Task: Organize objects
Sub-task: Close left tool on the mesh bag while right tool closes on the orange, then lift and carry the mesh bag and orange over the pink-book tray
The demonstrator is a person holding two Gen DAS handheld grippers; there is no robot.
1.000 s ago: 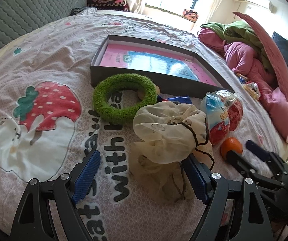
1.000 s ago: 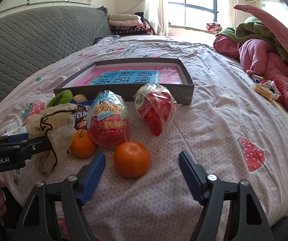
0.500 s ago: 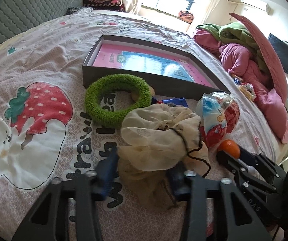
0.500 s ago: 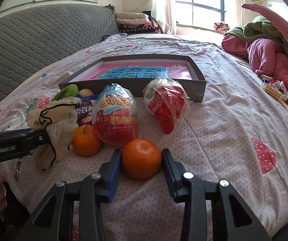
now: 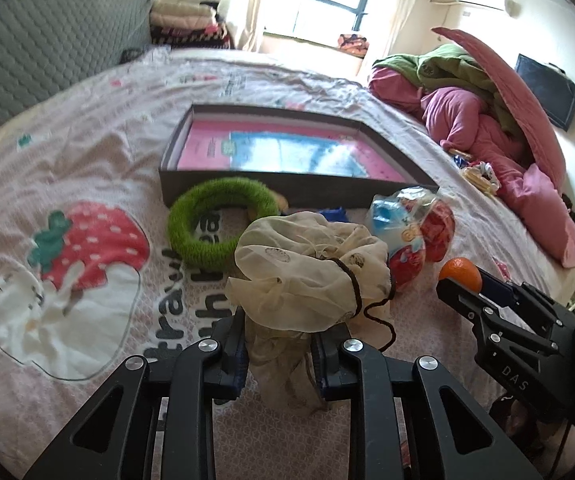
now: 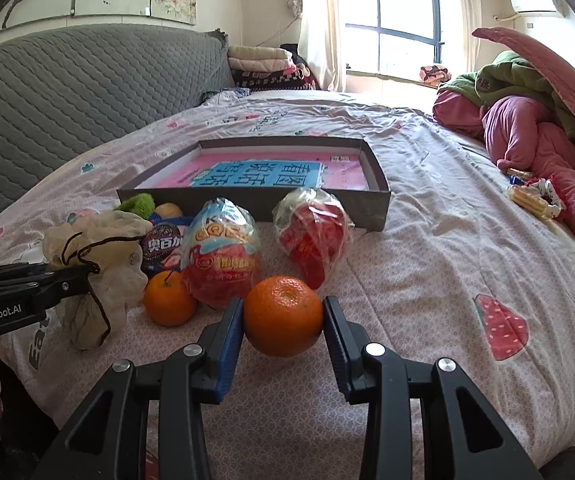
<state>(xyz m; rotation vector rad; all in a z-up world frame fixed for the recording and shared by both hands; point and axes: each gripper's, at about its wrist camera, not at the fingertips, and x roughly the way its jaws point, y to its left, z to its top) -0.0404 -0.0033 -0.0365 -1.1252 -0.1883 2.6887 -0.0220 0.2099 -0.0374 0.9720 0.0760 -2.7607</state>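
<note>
My left gripper point(image 5: 277, 344) is shut on a cream mesh drawstring pouch point(image 5: 311, 272) and holds it lifted off the bed; the pouch also shows in the right wrist view point(image 6: 95, 256). My right gripper point(image 6: 283, 320) is shut on an orange point(image 6: 283, 316), which also shows in the left wrist view point(image 5: 460, 274). A second orange point(image 6: 169, 298), two wrapped egg-shaped snack packs point(image 6: 221, 256) point(image 6: 313, 236), a dark cookie packet point(image 6: 163, 248) and a green fuzzy ring point(image 5: 219, 220) lie on the bedsheet before a shallow grey box point(image 6: 379, 184) with a pink-and-blue sheet inside.
A pile of pink and green bedding point(image 6: 535, 120) lies at the right of the bed. Small wrapped snacks point(image 6: 533, 196) lie beside it. A grey quilted headboard point(image 6: 67, 88) stands at the left. Folded blankets point(image 6: 263, 64) sit by the window.
Both grippers have closed: the left on the mesh pouch, the right on the orange. Each has lifted its object slightly and both views have tilted up.
</note>
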